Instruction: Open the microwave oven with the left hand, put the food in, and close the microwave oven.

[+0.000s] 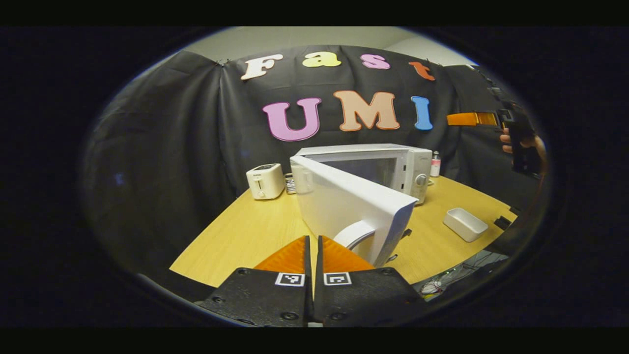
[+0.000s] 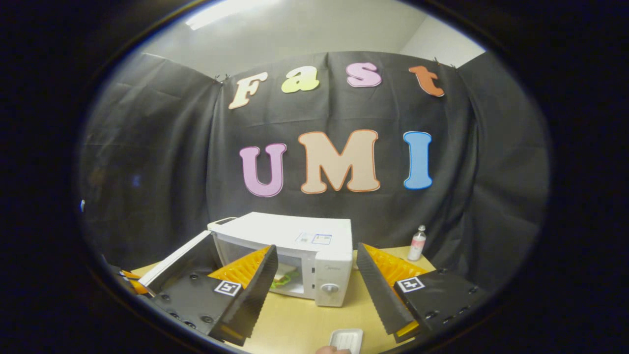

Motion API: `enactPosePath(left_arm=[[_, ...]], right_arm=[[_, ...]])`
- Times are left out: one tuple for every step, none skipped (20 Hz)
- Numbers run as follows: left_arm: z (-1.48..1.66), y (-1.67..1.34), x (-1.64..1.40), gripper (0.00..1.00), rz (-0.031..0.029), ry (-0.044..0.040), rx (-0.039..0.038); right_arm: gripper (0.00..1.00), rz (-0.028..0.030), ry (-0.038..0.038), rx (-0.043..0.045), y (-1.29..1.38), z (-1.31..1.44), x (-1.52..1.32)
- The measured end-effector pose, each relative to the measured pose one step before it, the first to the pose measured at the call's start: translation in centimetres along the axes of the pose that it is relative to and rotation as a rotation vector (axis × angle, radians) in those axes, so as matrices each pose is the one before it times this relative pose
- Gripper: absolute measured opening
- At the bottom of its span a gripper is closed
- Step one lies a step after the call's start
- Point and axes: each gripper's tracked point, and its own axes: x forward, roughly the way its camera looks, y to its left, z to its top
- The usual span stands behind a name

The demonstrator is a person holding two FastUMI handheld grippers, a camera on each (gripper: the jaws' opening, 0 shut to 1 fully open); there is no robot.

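1. At six o'clock in the left gripper view, the left gripper (image 1: 313,255) has its orange ribbed fingers pressed together with nothing between them. It sits just short of the curved white handle (image 1: 355,232), not touching it as far as I can tell, so it looks done with pulling.
2. Out toward twelve, the microwave door (image 1: 344,201) stands swung well open, a smooth glossy white slab with its edge towards the camera. My read: it is left wide so the cavity stays reachable.
3. Behind it at one o'clock is the microwave oven (image 1: 393,164), a boxy white shell with a round knob on its panel, resting on the pale wood-grain table (image 1: 236,236).
4. In the right gripper view, the right gripper (image 2: 317,290) is spread wide and empty. Its serrated black-and-orange fingers frame the microwave front, which suggests it is free after a drop-off.
5. At eleven from that gap, the food (image 2: 285,281) lies inside the cavity, green and pale; details are too small to tell. So closing is the step left.
6. At six o'clock a shallow white tray (image 2: 346,339), ridged inside, sits on the table near the front edge.
7. Farther off: a squat white toaster (image 1: 265,181) at eleven and a small bottle (image 2: 417,243) at one.
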Motion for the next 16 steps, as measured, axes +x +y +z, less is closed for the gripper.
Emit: enactPosePath(left_arm=[[0.117,-0.433,0.188,0.0,-0.0052,-0.00082,0.00714],[0.174,-0.429,0.217,0.0,-0.00772,0.00094,0.00452],[0.185,-0.501,0.211,0.0,-0.00891,0.00046,0.00191],[0.041,-0.58,0.235,0.0,-0.01149,-0.00053,0.00125],[0.214,-0.501,0.354,0.0,-0.01042,0.00063,0.00388],[0.196,-0.567,0.381,0.0,-0.00969,0.00017,0.00593],[0.286,-0.554,0.381,0.0,-0.01153,-0.00489,0.00719],[0.425,-0.429,0.41,0.0,-0.01015,-0.0056,0.00532],[0.457,-0.474,0.49,0.0,-0.01191,-0.00515,0.00483],[0.302,-0.552,0.486,0.0,-0.01249,-0.00293,0.00514],[0.326,-0.536,0.484,0.0,-0.01243,-0.00369,0.00526],[0.163,-0.509,0.518,0.01,-0.01371,-0.00314,0.00669],[0.293,-0.518,0.44,0.01,-0.0125,-0.00148,0.00651],[0.245,-0.475,0.559,0.0,-0.01168,-0.00134,0.00747],[0.04,-0.376,0.416,0.0,-0.00796,0.00223,0.00852],[0.325,-0.381,0.465,0.0,-0.00814,-0.00276,0.00791]], right_arm=[[0.92,-0.00301,-0.00063,0.00162,-0.34,0.184,-0.185],[0.92,-0.00589,-0.00027,-0.0002,-0.328,0.084,-0.066],[0.92,-0.00451,-0.00086,0.00019,-0.339,0.032,-0.001],[0.92,-0.00585,-0.00027,-0.00101,-0.352,0.083,-0.043],[0.92,-0.00575,0.00065,-0.00274,-0.438,-0.085,-0.036],[0.92,-0.00705,0.00185,-0.00415,-0.395,0.042,-0.14],[0.92,-0.00599,-0.00199,-0.00164,-0.429,0.089,-0.061],[0.92,-0.00682,-0.00416,-0.00161,-0.378,0.241,-0.052],[0.92,-0.00794,-0.00337,-0.00071,-0.545,0.193,0.001],[0.92,-0.00629,-0.00078,0.0015,-0.533,0.08,-0.034],[0.92,-0.0059,-0.00097,0.00131,-0.407,-0.012,-0.016],[0.92,-0.00568,-0.0005,-0.00013,-0.43,0.1,-0.135],[0.92,-0.00656,-0.00084,-0.00116,-0.516,0.17,-0.143],[0.92,-0.00578,-0.00215,-0.00233,-0.381,0.101,-0.111],[0.92,-0.00743,-0.0002,-0.0038,-0.373,0.108,-0.058],[0.92,-0.00592,0.00078,-0.00369,-0.414,0.116,-0.106]])
